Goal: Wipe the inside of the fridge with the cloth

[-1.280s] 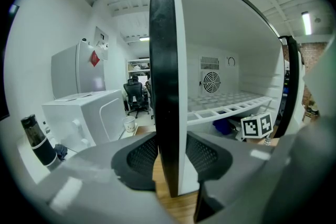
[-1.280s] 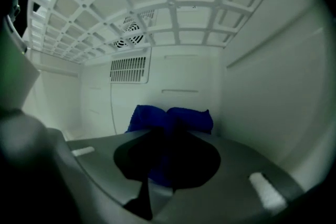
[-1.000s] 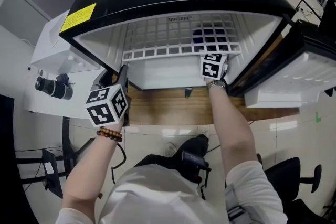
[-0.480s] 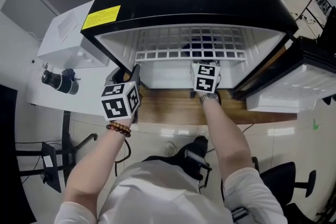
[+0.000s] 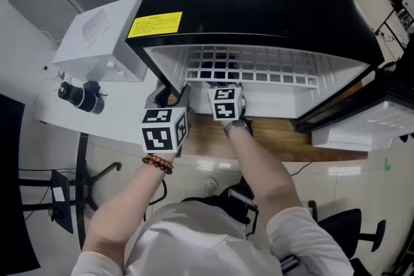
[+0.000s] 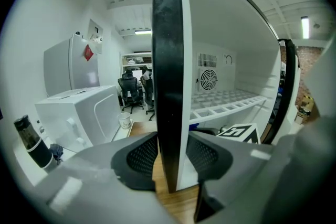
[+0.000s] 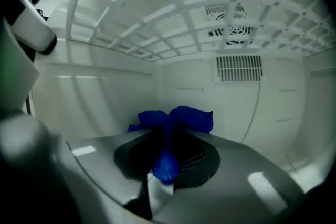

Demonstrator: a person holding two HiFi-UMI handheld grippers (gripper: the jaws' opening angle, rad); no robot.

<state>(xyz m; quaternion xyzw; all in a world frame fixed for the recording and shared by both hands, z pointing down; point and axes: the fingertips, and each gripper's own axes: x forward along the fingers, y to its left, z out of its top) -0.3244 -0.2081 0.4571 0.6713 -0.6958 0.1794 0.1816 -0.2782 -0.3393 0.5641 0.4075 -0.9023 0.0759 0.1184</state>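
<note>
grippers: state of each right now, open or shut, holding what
Left gripper: shut on the fridge side wall.
Right gripper: shut on the blue cloth.

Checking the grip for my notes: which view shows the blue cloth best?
The right gripper view: the blue cloth is bunched between the right gripper's shut jaws. The head view shows only a dark patch through the shelf; the left gripper view shows the fridge wall, no clear cloth.

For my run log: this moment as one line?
left gripper: shut on fridge wall | right gripper: shut on blue cloth, inside fridge under shelf
</note>
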